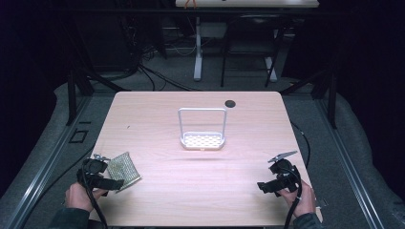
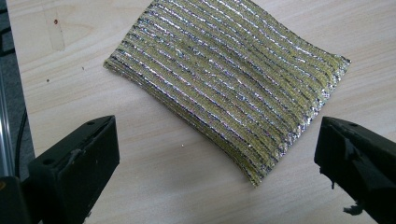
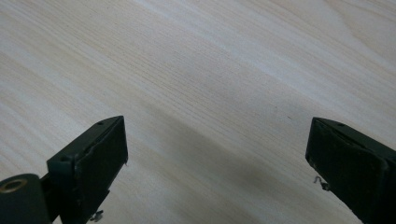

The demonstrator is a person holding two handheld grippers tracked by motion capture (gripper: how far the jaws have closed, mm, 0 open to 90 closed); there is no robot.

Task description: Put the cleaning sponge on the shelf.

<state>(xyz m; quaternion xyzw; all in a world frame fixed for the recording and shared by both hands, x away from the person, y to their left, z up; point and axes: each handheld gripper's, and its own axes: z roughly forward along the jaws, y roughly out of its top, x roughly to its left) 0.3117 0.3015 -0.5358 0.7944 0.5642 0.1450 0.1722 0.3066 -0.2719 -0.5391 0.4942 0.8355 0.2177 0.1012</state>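
A light wooden table (image 1: pixel 200 191) carries a white wire rack (image 1: pixel 202 129) that stands upright a little beyond the table's middle, its flat perforated tray at the bottom and a tall squared handle loop rising from it. Beyond the rack, close to the far edge, sits a small dark round cap (image 1: pixel 230 103) set into the tabletop.

Nearer than the rack and well off to its left, by the table's near left corner, lies a metallic scouring pad (image 1: pixel 122 169), flat on the wood, a rectangle woven in shiny yellow-green and silver stripes. The left gripper (image 1: pixel 106 182) is held low just beside it, at the pad's left and near edge. In the left gripper view its two black jaws stand wide apart with nothing between them but bare wood, and the scouring pad (image 2: pixel 229 84) lies just ahead of them, angled, its nearest corner pointing toward the gap; the jaws do not touch it.

Nearer than the rack and well off to its right, by the near right corner, the right gripper (image 1: pixel 267 186) is held in the person's right hand (image 1: pixel 301 200), pointing left across the table. In the right gripper view its jaws are likewise spread wide over bare wood grain, gripping nothing. The left hand (image 1: pixel 79 196) grips its tool at the table's near edge, a black cable (image 1: pixel 95 207) trailing down from it.
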